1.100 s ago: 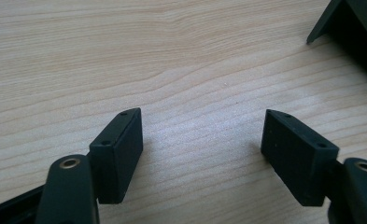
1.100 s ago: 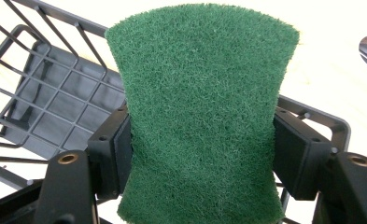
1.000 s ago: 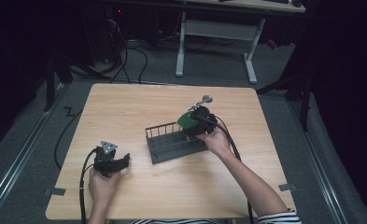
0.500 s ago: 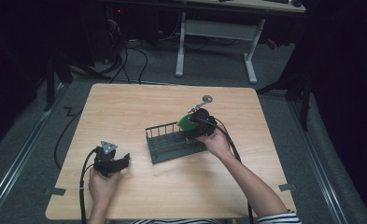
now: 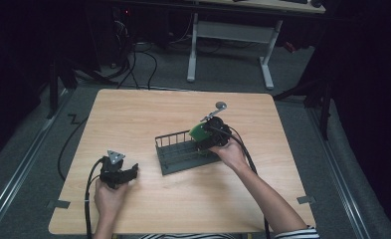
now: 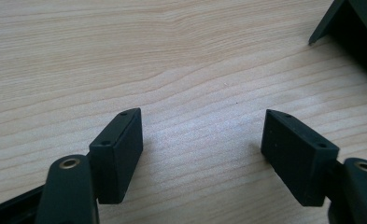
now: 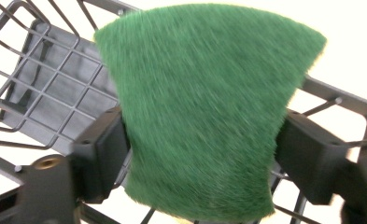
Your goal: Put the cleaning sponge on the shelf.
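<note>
High view had the person's right hand at the near right end of the dark wire dish rack on the pale wooden table. The right gripper hung over that end of the rack, its jaws clamped on a green scouring sponge, squeezing it in at the waist. A metal spoon-like utensil lay just beyond the rack. Well to the rack's left, the left gripper rested on bare wood, jaws spread wide, holding nothing.

Green sponge slightly lower, nearer the rack.
</note>
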A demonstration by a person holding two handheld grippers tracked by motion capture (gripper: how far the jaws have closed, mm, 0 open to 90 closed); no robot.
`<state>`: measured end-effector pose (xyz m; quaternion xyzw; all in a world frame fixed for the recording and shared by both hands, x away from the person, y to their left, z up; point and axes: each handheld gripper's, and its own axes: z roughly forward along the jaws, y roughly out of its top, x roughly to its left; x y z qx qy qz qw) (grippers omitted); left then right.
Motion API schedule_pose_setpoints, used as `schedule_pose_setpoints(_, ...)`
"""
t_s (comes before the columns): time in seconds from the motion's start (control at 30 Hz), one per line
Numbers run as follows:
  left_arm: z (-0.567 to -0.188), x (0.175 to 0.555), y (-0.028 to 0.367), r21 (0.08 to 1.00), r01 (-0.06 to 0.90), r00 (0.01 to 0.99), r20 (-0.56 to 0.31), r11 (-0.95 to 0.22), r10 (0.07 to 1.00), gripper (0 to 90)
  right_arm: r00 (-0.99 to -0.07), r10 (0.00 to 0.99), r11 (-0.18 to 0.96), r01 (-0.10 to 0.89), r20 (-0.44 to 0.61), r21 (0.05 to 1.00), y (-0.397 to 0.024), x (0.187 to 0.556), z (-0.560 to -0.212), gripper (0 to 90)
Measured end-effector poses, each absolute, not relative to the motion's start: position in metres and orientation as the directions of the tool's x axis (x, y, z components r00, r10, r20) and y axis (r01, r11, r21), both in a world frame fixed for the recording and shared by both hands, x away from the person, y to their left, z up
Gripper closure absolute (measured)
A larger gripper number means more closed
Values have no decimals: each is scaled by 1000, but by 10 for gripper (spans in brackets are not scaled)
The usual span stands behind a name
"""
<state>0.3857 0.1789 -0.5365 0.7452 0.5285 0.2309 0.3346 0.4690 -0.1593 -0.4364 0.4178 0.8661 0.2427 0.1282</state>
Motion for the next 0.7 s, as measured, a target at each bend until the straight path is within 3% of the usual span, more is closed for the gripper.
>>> schedule_pose_setpoints(0.4,-536,386,179,743,634,335,-10,-217,942,299,-609,794,475,622,3,623,-177,458,-418,151)
schedule_pose_setpoints(0.7,-536,386,179,742,634,335,-10,-217,942,299,-570,820,384,611,48,692,-216,441,-409,224)
